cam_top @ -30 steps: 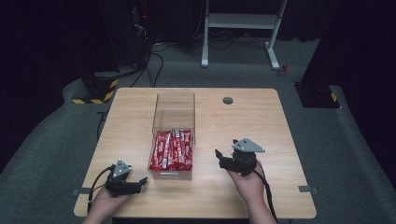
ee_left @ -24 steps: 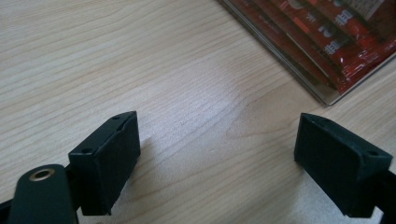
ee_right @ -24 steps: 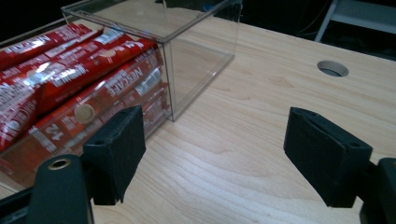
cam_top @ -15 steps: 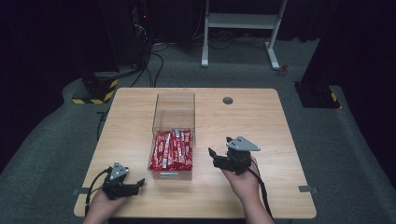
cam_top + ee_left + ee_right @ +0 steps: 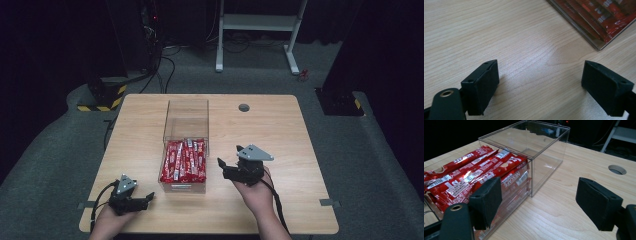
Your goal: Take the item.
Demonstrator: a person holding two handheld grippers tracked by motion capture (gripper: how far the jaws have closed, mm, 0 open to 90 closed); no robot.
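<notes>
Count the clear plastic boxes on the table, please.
2, set end to end in line. The near box holds red sachets and sits between the two grippers; the far box stands empty just behind it. Nothing seems hidden.

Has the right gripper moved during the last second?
Yes. In the high view the right gripper has moved left, toward the clear box of red packets, which stayed put; its fingers are open beside the box's right wall.

The red sachets (image 5: 474, 173) in the clear box (image 5: 541, 152) carried the brand "NESCAFE" in white letters, readable on several packs in the right gripper view. White barcode labels sat on some, their digits too small to read.
</notes>
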